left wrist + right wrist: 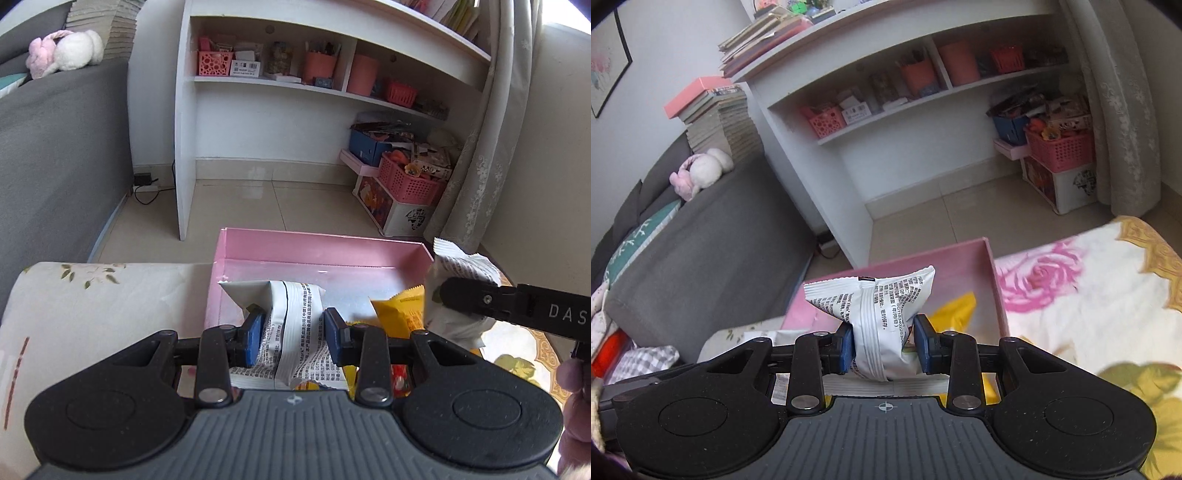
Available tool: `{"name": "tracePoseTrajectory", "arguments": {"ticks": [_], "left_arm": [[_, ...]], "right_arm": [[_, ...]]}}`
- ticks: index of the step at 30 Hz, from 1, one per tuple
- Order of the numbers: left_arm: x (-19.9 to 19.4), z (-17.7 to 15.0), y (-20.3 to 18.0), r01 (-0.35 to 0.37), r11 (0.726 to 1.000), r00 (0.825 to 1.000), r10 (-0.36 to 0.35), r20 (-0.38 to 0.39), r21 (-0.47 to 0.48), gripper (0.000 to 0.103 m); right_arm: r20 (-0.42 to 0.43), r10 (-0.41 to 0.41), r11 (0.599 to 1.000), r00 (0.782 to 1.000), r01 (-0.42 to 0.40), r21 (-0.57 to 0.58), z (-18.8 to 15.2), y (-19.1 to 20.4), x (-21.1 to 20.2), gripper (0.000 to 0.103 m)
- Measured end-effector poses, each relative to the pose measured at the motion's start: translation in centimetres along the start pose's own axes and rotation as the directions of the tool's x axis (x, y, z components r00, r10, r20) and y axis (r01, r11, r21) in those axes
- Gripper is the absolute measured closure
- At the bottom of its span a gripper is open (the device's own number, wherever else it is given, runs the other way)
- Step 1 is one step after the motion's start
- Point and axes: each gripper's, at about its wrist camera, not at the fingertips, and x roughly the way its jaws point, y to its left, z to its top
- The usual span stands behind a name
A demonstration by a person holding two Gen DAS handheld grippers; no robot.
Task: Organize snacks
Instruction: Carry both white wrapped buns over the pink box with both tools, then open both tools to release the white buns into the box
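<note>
The far half of the pink box (325,245) is bare floor with open air above it, so a gripper could come down there from over the near rim. Nearer that rim a yellow packet (400,314) fills the box's right corner, and the right gripper (443,295), clamped on a white packet (458,269), hangs over the box's right wall. Left of the box the flowered cloth (92,314) lies bare.
</note>
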Motion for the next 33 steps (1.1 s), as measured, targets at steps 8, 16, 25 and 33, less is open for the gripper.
{"name": "tracePoseTrajectory", "arguments": {"ticks": [8,16,25,33], "left_arm": [[3.2,1.6,-0.4,-0.029,0.998,1.000,0.029,0.006,0.046,0.071],[5.4,1.6,0.2,-0.066,0.996,0.998,0.067,-0.012,0.065,0.072],[4.6,1.8,-0.1,-0.058,0.995,0.998,0.055,0.038,0.079,0.029],[3.0,1.7,-0.8,-0.047,0.995,0.998,0.044,0.036,0.091,0.010]], "right_arm": [[0.010,-0.011,1.000,1.000,0.011,0.013,1.4,-1.6,4.1,0.071],[-0.001,-0.052,0.999,0.999,0.052,0.011,2.1,-2.6,6.6,0.071],[0.023,-0.038,0.999,0.999,0.037,0.023,2.3,-2.4,6.2,0.032],[0.023,-0.064,0.997,0.998,0.063,0.035,2.5,-2.2,4.5,0.014]]}}
